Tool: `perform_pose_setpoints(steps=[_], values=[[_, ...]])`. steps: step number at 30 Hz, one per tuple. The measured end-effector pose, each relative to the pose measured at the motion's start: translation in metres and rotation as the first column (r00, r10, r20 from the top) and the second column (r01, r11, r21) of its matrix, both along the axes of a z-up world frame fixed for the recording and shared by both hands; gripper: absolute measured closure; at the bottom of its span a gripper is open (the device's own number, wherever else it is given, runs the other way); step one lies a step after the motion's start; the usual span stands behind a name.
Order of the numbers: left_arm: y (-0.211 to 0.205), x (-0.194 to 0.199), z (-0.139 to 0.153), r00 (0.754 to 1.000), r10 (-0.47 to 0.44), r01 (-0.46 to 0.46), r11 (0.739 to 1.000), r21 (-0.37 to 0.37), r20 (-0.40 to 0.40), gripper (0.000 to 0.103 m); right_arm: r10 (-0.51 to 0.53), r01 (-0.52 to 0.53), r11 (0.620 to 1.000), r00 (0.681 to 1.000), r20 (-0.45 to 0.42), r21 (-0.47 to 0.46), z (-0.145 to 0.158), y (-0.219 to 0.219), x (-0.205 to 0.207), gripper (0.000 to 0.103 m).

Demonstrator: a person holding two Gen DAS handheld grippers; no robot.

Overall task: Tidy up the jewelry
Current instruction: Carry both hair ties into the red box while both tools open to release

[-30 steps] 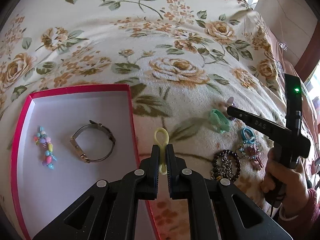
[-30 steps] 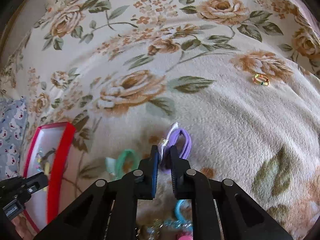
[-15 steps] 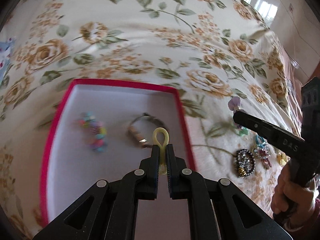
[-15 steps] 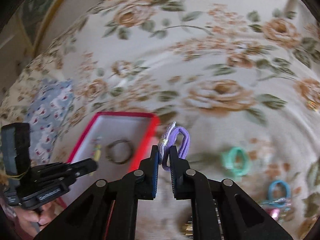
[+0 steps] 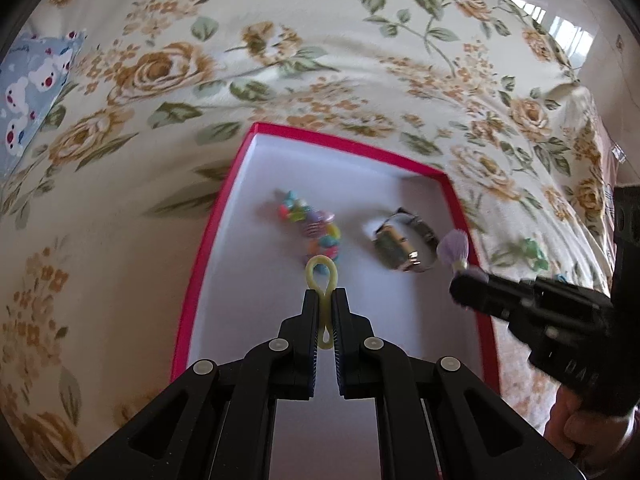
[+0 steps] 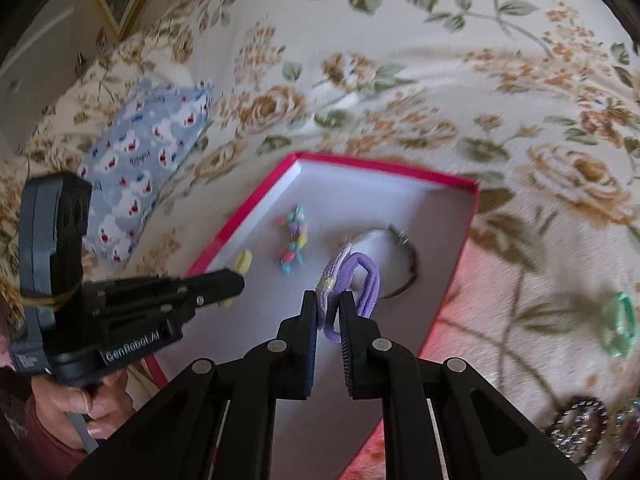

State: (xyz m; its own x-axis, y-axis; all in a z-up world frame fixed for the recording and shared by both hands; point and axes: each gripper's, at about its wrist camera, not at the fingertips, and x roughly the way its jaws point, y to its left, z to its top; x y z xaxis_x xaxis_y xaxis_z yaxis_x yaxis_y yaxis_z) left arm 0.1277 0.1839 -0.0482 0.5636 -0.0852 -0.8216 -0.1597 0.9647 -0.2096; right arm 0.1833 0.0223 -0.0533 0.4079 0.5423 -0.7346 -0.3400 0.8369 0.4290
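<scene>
A bed (image 5: 360, 80) covered in a cream blanket with brown roses carried everything. A blue patterned pillow (image 6: 140, 152) lay on it beyond the box's far left corner. The red-rimmed box (image 5: 208, 240) with a white floor sat on the blanket, and both tools hung over it. The left hand-held gripper (image 5: 325, 300) was clamped on a yellow hair tie (image 5: 321, 280), its loop standing up above the box floor toward the left rim. The right hand-held gripper (image 6: 329, 300) pinched a purple hair tie (image 6: 360, 280) over the box toward its right rim. Inside the box a watch (image 5: 404, 246) lay near the right wall, with a multicoloured bead bracelet (image 5: 316, 228) left of it. Outside, past the box's right rim, a green hair tie (image 6: 620, 324) rested on the blanket, and a dark beaded bracelet (image 6: 576, 428) lay nearer, partly cut off by the picture edge.
</scene>
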Motion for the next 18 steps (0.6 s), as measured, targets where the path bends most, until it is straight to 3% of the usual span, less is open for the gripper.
perform_pose_setpoints(steps=[7,18], values=[[0.004,0.021,-0.017,1.0,0.012,-0.011,1.0,0.011,-0.027,0.097,0.031,-0.033,0.998,0.999,-0.041,-0.048,-0.019,0.013,0.001,0.093],[0.001,0.029,-0.028,0.998,0.013,-0.011,1.0,0.029,-0.055,0.093,0.042,-0.046,0.997,0.997,-0.062,-0.061,-0.026,0.018,0.004,0.088]])
